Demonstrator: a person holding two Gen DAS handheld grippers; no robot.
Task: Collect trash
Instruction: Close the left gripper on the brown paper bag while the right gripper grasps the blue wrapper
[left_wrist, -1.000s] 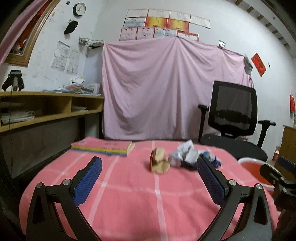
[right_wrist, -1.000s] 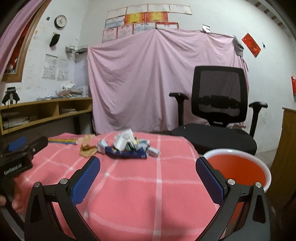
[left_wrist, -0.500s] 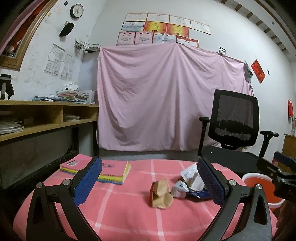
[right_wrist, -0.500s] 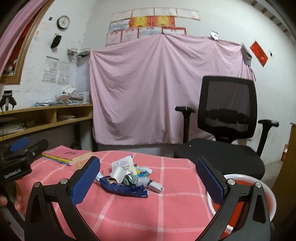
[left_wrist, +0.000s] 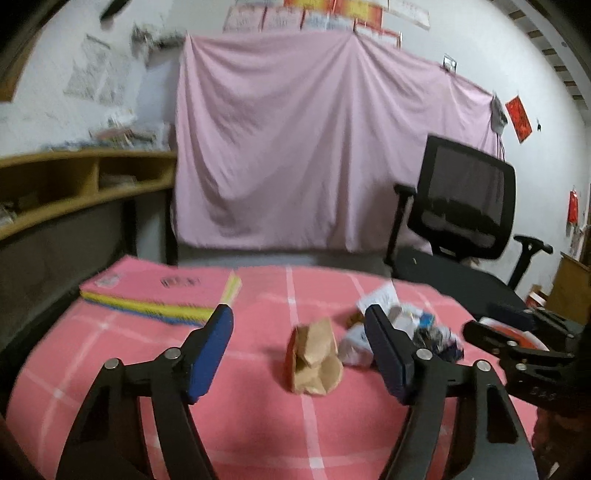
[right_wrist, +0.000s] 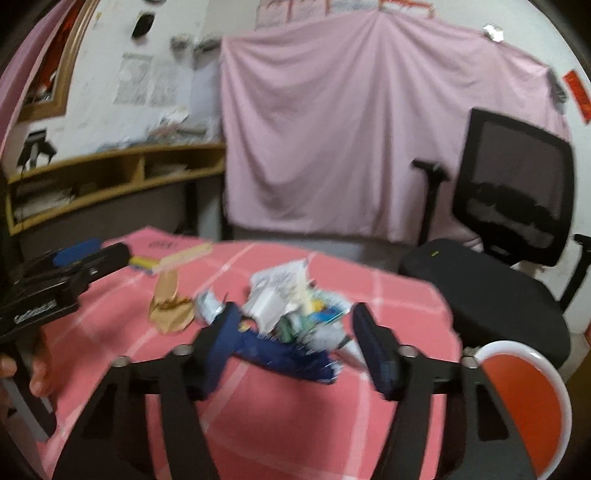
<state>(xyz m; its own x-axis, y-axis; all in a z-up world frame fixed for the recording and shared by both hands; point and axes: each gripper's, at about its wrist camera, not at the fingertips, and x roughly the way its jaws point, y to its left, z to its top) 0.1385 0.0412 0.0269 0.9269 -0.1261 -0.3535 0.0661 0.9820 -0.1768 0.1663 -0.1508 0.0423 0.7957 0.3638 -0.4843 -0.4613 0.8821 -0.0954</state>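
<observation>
**Trash heap on the pink cloth, both grippers closing in the air**

Left wrist view: the left gripper (left_wrist: 299, 332) hangs over the table (left_wrist: 258, 424), its jaws closing with nothing pinched; the paper bag (left_wrist: 314, 356), brown, crumpled and creased, with a reddish edge on its left side, shows in the gap between the blue pads (left_wrist: 208, 349) but lies beyond them on the cloth, apart from both; the trash pile (left_wrist: 402, 325) sits just right of the bag, a blurred heap of white paper, a blue scrap and dark crinkled wrappers, partly hidden by the right-hand pad; the books (left_wrist: 162, 291), pink over yellow, lie well left of the bag at the far edge; the bin (left_wrist: 517, 334), orange inside with a white rim, shows right of the pile, mostly covered by the right gripper (left_wrist: 480, 325).

Right wrist view: the right gripper (right_wrist: 295, 341) has its jaws closing, empty; the pile (right_wrist: 295, 306) lies beyond and between them, untouched: torn white printed paper on top, green and yellow scraps, a long dark-blue foil wrapper along its near side; the bag (right_wrist: 170, 308) lies just left of the pile; the bin (right_wrist: 524, 398) stands right of the pile, beside the table; the left gripper (right_wrist: 88, 254) is left of the bag.
</observation>
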